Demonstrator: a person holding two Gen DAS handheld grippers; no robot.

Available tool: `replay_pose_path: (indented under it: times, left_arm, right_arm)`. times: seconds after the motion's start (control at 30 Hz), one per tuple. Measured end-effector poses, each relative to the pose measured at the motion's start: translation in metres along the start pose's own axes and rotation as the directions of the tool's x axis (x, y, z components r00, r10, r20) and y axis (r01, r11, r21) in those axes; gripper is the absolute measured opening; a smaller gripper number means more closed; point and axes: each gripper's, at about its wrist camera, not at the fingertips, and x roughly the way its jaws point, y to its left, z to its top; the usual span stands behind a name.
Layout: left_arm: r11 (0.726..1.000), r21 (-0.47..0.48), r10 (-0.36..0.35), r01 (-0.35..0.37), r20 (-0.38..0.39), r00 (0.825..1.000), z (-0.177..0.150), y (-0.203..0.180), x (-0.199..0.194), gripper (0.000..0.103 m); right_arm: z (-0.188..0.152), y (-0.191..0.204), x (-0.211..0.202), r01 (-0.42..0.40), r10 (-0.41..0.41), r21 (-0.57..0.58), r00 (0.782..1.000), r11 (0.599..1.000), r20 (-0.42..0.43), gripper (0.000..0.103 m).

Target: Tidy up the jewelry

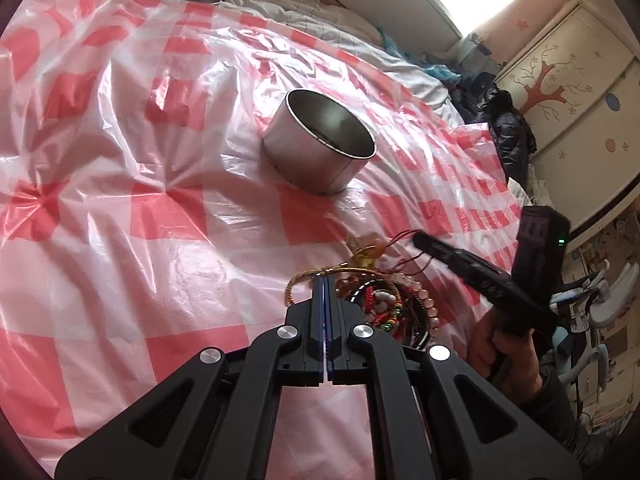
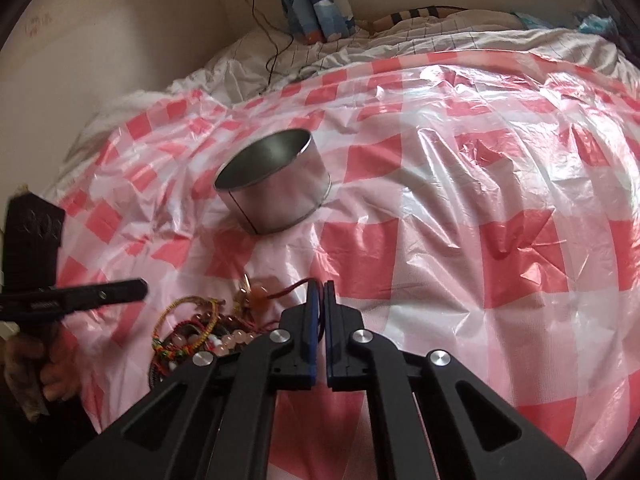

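A heap of bead and cord bracelets (image 1: 384, 308) lies on the red-and-white checked plastic sheet (image 1: 160, 240). My left gripper (image 1: 324, 279) is shut, its tips at a gold braided cord (image 1: 294, 288) on the heap's edge; whether it pinches the cord I cannot tell. In the right wrist view that left gripper (image 2: 142, 289) reaches in from the left above the heap (image 2: 192, 332). My right gripper (image 2: 320, 286) is shut on a thin red cord (image 2: 294, 288) that leads to an amber charm (image 2: 258, 293). The left wrist view shows the right gripper (image 1: 418, 238) beside the heap. An open round metal tin (image 1: 304, 160) (image 2: 288, 200) stands upright farther back.
The plastic sheet (image 2: 460, 200) covers a bed with rumpled white bedding (image 2: 400, 40) behind it and a black cable (image 2: 276, 52) at the wall. A painted cabinet (image 1: 568, 92), dark clothes (image 1: 508, 128) and a chair (image 1: 612, 300) stand off the bed's right edge.
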Motion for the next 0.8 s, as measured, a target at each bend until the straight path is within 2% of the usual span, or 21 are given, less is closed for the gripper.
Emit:
replay_pose_path:
  times: [0.07, 0.1, 0.13, 0.23, 0.3, 0.33, 0.37, 0.4, 0.5, 0.63, 0.7, 0.8]
  left_arm:
    - [1.0, -0.002, 0.019, -0.019, -0.027, 0.999, 0.001, 0.0, 0.009, 0.018]
    - [1.0, 0.003, 0.029, -0.028, -0.042, 0.999, 0.0, -0.001, 0.014, 0.032]
    - [0.999, 0.013, 0.035, -0.034, -0.051, 0.998, 0.0, -0.003, 0.018, 0.04]
    - [0.994, 0.072, 0.09, -0.084, -0.076, 0.993, -0.002, -0.013, 0.031, 0.043]
    - [0.987, 0.106, 0.127, -0.118, -0.083, 0.988, -0.005, -0.017, 0.036, 0.04]
    - [0.985, 0.119, 0.137, -0.127, -0.08, 0.987, -0.006, -0.019, 0.036, 0.017]
    - [0.981, 0.126, 0.158, -0.145, -0.095, 0.983, -0.007, -0.019, 0.039, 0.006]
    - [0.983, 0.118, 0.155, -0.142, -0.105, 0.982, -0.008, -0.016, 0.04, 0.004]
    - [0.985, 0.118, 0.137, -0.127, -0.084, 0.987, -0.008, -0.016, 0.033, 0.002]
    - [0.997, 0.075, 0.018, -0.016, -0.019, 1.0, -0.006, -0.017, 0.014, 0.002]
    - [0.998, 0.047, -0.045, 0.044, 0.023, 0.999, -0.002, -0.018, 0.002, 0.002]
    - [0.996, 0.046, -0.086, 0.083, 0.061, 0.994, 0.006, -0.027, -0.012, 0.002]
  right_arm:
    - [-0.004, -0.009, -0.007, -0.037, 0.034, 0.061, 0.999, 0.997, 0.043, 0.003]
    - [-0.007, -0.013, -0.01, -0.058, 0.053, 0.08, 0.996, 0.995, 0.065, 0.003]
    - [-0.008, -0.014, -0.014, -0.073, 0.066, 0.088, 0.994, 0.993, 0.083, 0.003]
    - [-0.004, -0.013, -0.017, -0.098, 0.088, 0.092, 0.991, 0.991, 0.105, 0.003]
    - [-0.004, -0.012, -0.016, -0.099, 0.09, 0.087, 0.991, 0.991, 0.095, 0.003]
    - [-0.003, -0.011, -0.015, -0.1, 0.092, 0.086, 0.992, 0.991, 0.091, 0.003]
    - [-0.003, -0.011, -0.015, -0.102, 0.094, 0.087, 0.992, 0.991, 0.089, 0.003]
    - [-0.003, -0.012, -0.015, -0.105, 0.097, 0.091, 0.991, 0.99, 0.089, 0.003]
    - [-0.004, -0.017, -0.014, -0.121, 0.112, 0.108, 0.99, 0.987, 0.089, 0.003]
    - [-0.004, -0.024, -0.02, -0.181, 0.165, 0.145, 0.979, 0.973, 0.116, 0.003]
    - [-0.003, -0.028, -0.027, -0.215, 0.192, 0.169, 0.971, 0.962, 0.142, 0.003]
    - [0.002, -0.031, -0.037, -0.24, 0.21, 0.182, 0.963, 0.954, 0.17, 0.003]
